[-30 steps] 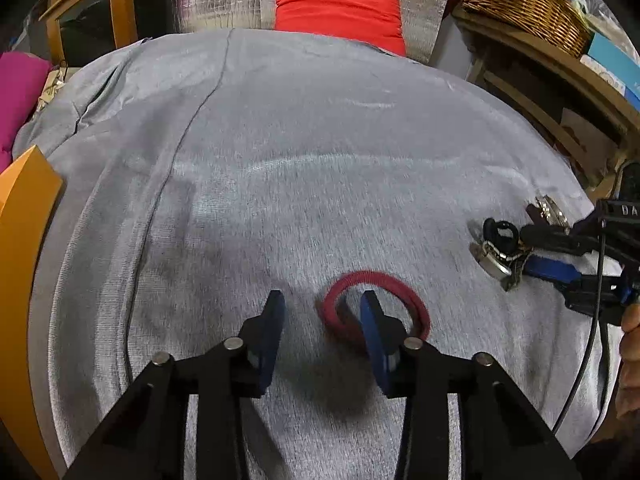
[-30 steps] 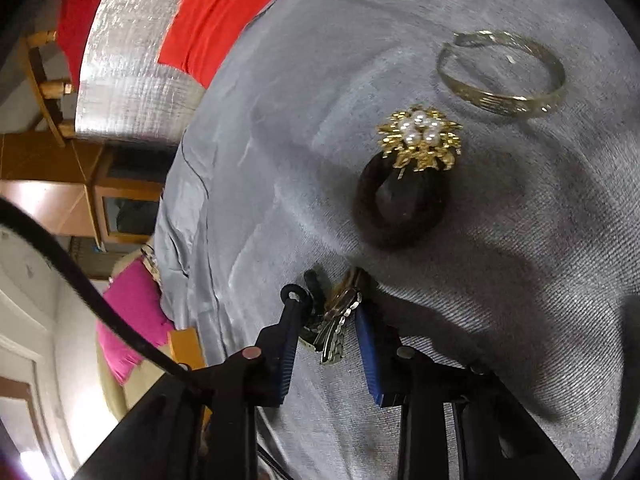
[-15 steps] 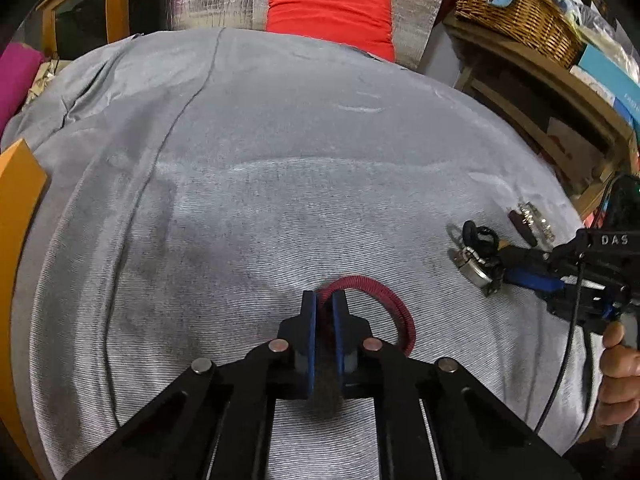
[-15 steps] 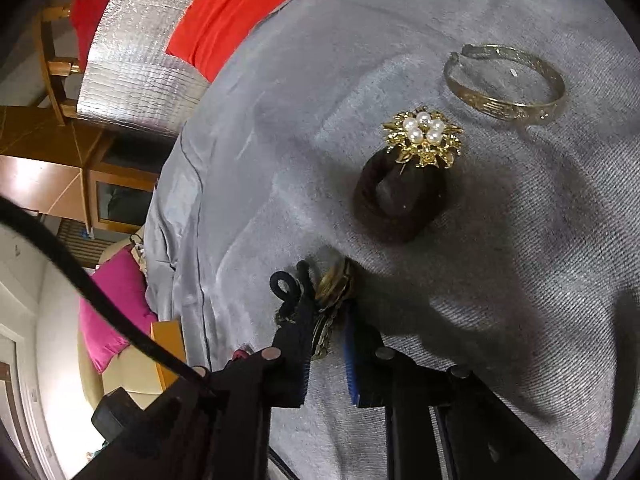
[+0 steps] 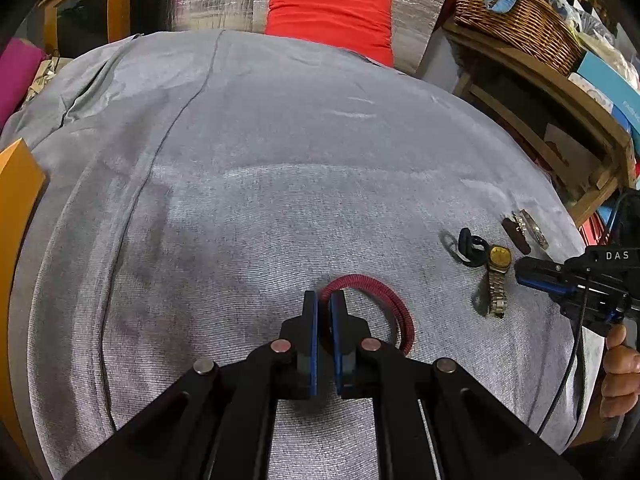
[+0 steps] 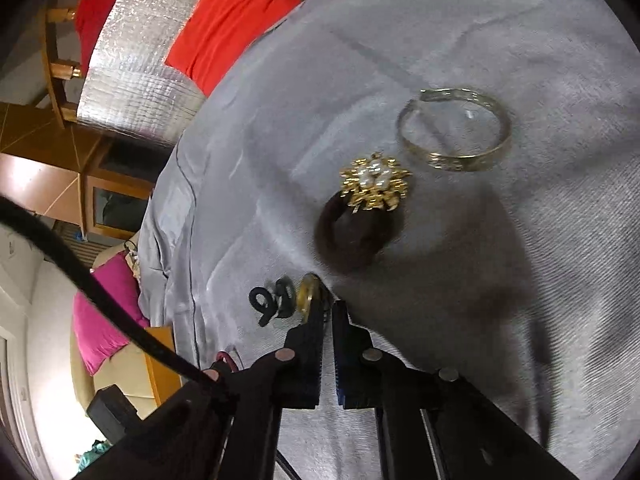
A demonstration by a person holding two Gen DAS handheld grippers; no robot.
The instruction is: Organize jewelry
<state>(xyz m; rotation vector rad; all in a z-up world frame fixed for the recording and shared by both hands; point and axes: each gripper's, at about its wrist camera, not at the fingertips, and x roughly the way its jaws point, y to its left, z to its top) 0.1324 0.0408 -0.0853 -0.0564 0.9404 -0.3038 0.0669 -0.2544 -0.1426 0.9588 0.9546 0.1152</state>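
Red cord bracelet: lies near the near edge of the grey cloth, its left arc pinched between the fingers of the left gripper, which are nearly closed on it. A second ago these fingers stood wide apart astride the loop.

Gold-faced wristwatch: near the right edge of the cloth, band trailing toward the near edge, touching a black looped tie. The right gripper has its tips at the watch; in the right wrist view its fingers are almost together. Whether they grip the watch cannot be told. A second ago they were spread around it.

Brown hair tie with gold-and-pearl flower: just beyond the watch. Gold bangle: near it, apart, toward the right edge.

Open room: centre, far and left parts of the cloth bare.

Writing: "DAS" on the right gripper's body.

Surroundings: red cushion past the far edge; wicker basket on shelf at right.
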